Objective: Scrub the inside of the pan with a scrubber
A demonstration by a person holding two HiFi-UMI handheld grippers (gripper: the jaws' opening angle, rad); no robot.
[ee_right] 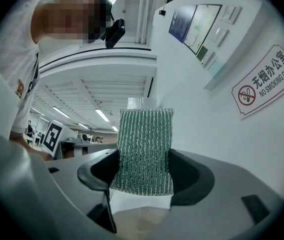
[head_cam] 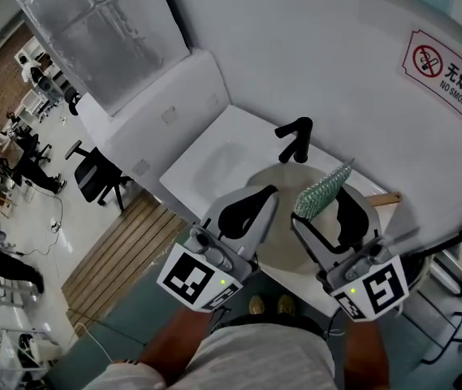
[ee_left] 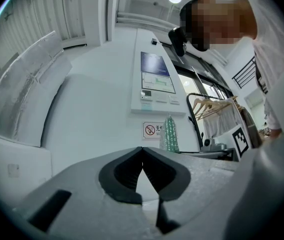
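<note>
White wall [head_cam: 312, 47] in front of me carried a no-smoking sign [head_cam: 450, 78]. Below the sign ran a white counter [head_cam: 206, 157]. Far left of the sign stood a black office chair [head_cam: 94, 175] beside wooden floor slats [head_cam: 125, 246]. Strip lights [ee_right: 102, 115] lit the ceiling.

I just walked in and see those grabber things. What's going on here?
A person holds a gripper in each hand above a round pan near a black tap. The right gripper pinches a green scrubber that sticks out past its jaws. The left gripper is shut and empty. The scrubber is not touching the pan right now.
</note>
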